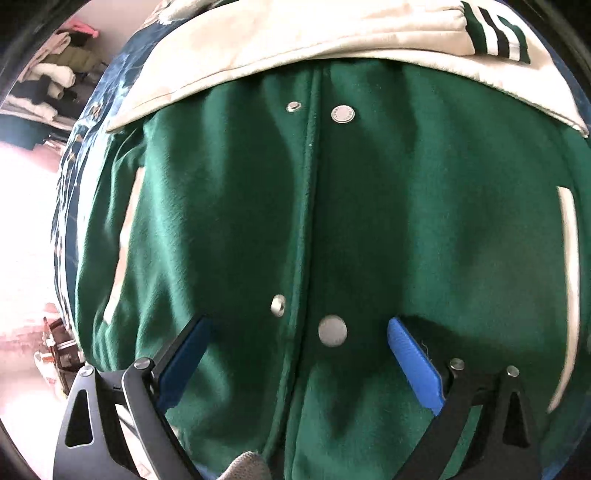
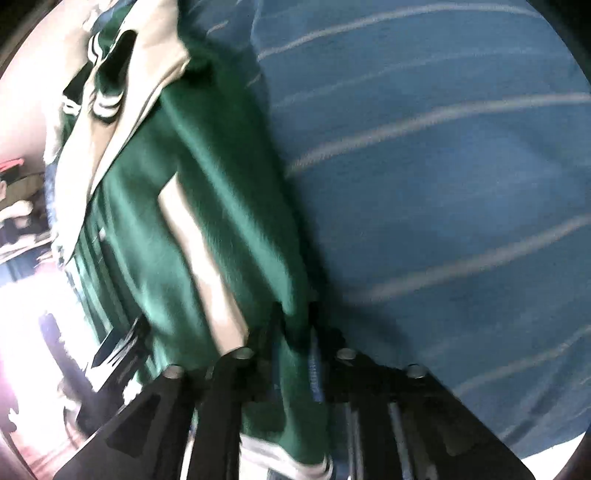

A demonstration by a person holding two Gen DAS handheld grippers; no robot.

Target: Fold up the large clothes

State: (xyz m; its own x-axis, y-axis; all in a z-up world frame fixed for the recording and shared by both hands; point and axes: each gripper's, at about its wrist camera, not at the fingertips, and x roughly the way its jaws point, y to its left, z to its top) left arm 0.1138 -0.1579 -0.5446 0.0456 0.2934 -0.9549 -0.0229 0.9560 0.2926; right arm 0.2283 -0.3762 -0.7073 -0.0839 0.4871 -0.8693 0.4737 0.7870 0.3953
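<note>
The green varsity jacket (image 1: 258, 229) is laid front-up on a blue striped bedcover (image 2: 443, 166), with a cream sleeve (image 1: 295, 40) folded across the upper part of the left wrist frame and a striped cuff (image 1: 495, 33) at the upper right. The snap placket, with its metal snap buttons (image 1: 332, 330), runs down the centre of that frame.

The left gripper (image 1: 299, 328) is held wide apart above the placket at lower centre, with nothing between the blue pads (image 1: 413, 365). The right gripper (image 2: 295, 314), at lower centre of the right wrist frame, is narrowed on the jacket's green side edge, which is seen running between the jaws.

For a clean fold, the gripped edge is best carried across in one level sweep so that it lands parallel to the placket. It is judged that tension should be kept even, since the heavy fabric may drag the cream sleeve out of place. The free left gripper can be used to pin the body near the intended crease.

The right wrist view is blurred by motion, so the pad contact on the fabric cannot be confirmed sharply. The jacket's hem and collar are cut off in both views. A grey object at the bottom edge of the left wrist frame cannot be identified.
</note>
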